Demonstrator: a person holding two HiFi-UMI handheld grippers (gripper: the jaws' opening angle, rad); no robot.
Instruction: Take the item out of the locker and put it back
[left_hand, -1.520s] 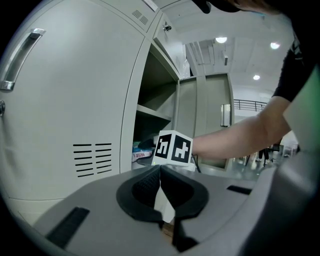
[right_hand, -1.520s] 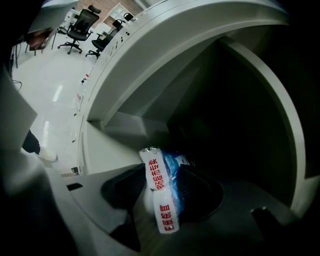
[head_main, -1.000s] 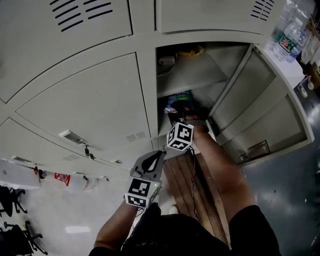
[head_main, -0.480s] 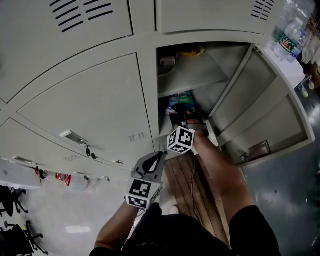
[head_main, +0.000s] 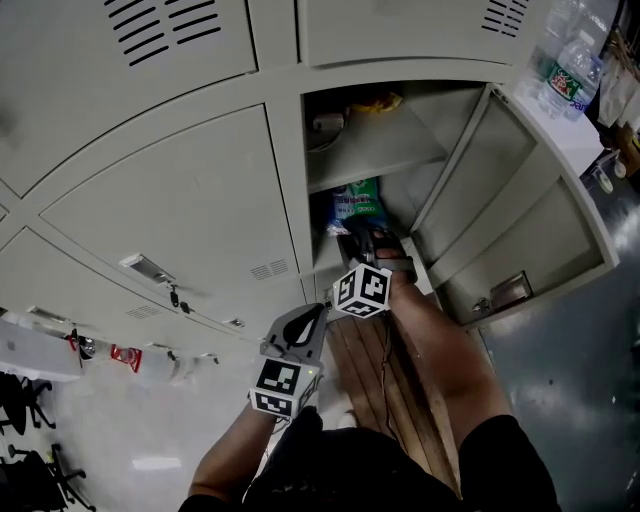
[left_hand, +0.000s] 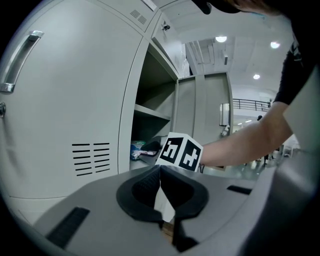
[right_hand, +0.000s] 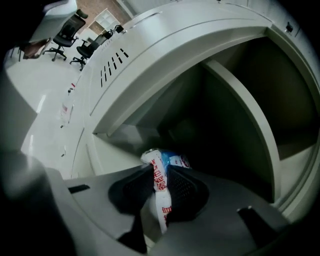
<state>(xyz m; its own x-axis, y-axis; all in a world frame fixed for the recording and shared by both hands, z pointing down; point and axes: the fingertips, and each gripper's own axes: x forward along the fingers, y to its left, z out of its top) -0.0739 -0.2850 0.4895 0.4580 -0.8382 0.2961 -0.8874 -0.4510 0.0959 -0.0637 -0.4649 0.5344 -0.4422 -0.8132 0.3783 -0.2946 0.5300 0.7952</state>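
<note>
Two grippers are held at the open locker (head_main: 288, 170). Just left of the locker's opening and below it, in front of the closed neighbouring door (head_main: 170, 190), the left gripper (head_main: 318, 308) points toward the locker. Its fingertips are pressed together and nothing is between them.

The right gripper (head_main: 368, 243) reaches into the locker's lower compartment, under the locker's shelf (head_main: 375, 150). Its jaws have just been closing, and they now pinch the white, red-printed edge of a snack packet (right_hand: 159, 175). The packet's blue-green body (head_main: 358, 203) is still inside the locker, at the front of that lower compartment and just beyond the jaw tips. Something yellow (head_main: 376, 101) lies on the shelf above it, in the locker's upper compartment.

To the right of the opening the locker's own door (head_main: 500, 200) stands swung wide. Beyond the door, at the locker's far right, are water bottles (head_main: 565, 75). Below the locker, under the person's right forearm (head_main: 440, 350), lie wooden slats (head_main: 365, 380).
</note>
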